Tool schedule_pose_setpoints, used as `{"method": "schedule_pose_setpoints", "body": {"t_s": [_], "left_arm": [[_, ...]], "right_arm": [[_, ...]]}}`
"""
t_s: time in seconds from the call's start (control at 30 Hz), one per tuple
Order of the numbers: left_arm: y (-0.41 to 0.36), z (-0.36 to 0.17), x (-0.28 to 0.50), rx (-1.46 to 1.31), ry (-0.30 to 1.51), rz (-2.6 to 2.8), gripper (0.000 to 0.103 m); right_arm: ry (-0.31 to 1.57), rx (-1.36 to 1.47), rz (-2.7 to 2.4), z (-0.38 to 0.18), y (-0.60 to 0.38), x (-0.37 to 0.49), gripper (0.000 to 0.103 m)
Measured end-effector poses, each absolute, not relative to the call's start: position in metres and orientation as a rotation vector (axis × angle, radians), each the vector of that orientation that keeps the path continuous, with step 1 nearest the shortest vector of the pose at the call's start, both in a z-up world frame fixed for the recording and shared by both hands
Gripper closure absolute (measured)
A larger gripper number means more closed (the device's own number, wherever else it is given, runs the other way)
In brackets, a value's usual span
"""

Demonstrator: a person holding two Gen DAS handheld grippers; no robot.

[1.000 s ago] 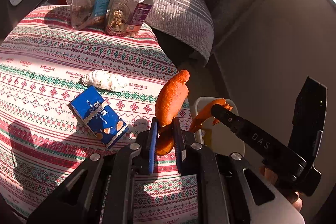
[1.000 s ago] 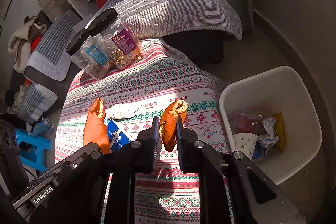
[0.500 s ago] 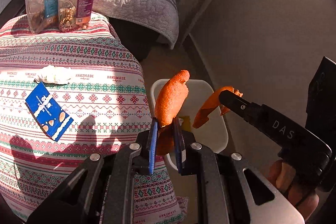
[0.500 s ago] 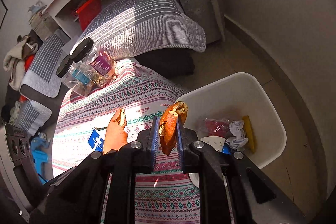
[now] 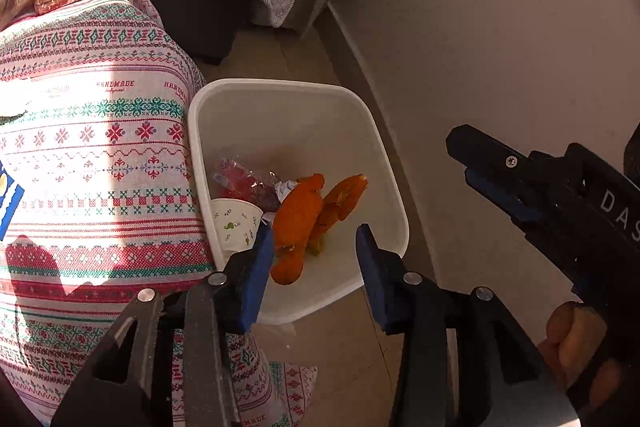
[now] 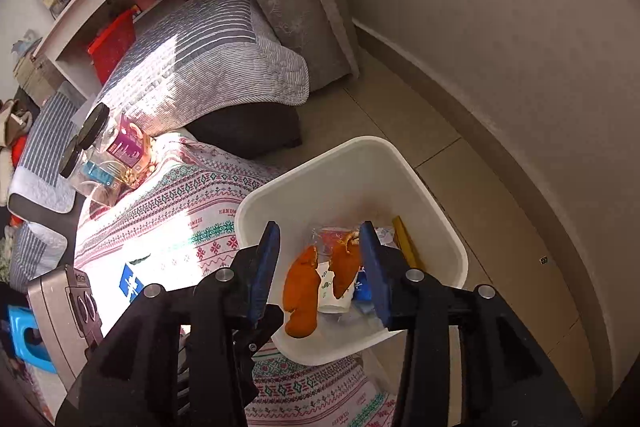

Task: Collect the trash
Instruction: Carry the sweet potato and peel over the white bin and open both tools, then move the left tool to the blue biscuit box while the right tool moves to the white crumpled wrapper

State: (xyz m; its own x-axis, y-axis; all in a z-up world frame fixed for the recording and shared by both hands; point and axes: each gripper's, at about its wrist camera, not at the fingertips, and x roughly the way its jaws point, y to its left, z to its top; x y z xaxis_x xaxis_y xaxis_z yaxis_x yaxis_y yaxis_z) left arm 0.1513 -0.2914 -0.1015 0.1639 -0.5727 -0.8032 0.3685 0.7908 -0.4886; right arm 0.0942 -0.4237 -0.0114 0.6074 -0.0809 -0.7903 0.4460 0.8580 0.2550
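A white trash bin (image 5: 384,163) (image 6: 440,215) stands on the floor beside the table. Two orange peel pieces lie in it: one (image 5: 298,223) (image 6: 302,291) nearer the table, the other (image 5: 342,199) (image 6: 346,265) beside it. A paper cup (image 5: 234,223), a red wrapper (image 5: 248,185) and a yellow strip (image 6: 406,243) are in the bin too. My left gripper (image 5: 316,251) is open and empty above the bin. My right gripper (image 6: 320,263) is open and empty above the bin; it also shows at the right of the left wrist view (image 5: 492,167).
The table has a red and green patterned cloth (image 5: 92,155) (image 6: 180,211). A blue packet (image 6: 130,283) lies on it. Two black-lidded jars (image 6: 104,143) stand at its far end. A bed with a grey striped quilt (image 6: 208,67) lies behind, the wall on the right.
Both grippers moved from over the table to above the bin. Both opened and let go of their orange peel pieces, which now lie in the bin.
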Motion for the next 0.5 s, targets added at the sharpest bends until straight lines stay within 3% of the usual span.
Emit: {"method": "schedule_pose_setpoints", "body": {"t_s": [0.5], "left_arm": [[-0.206,-0.088,0.179,-0.289,1.236,-0.536,0.06]], "right_arm": [[0.858,0.404,-0.262,0.0,-0.382,0.11,0.052]]}}
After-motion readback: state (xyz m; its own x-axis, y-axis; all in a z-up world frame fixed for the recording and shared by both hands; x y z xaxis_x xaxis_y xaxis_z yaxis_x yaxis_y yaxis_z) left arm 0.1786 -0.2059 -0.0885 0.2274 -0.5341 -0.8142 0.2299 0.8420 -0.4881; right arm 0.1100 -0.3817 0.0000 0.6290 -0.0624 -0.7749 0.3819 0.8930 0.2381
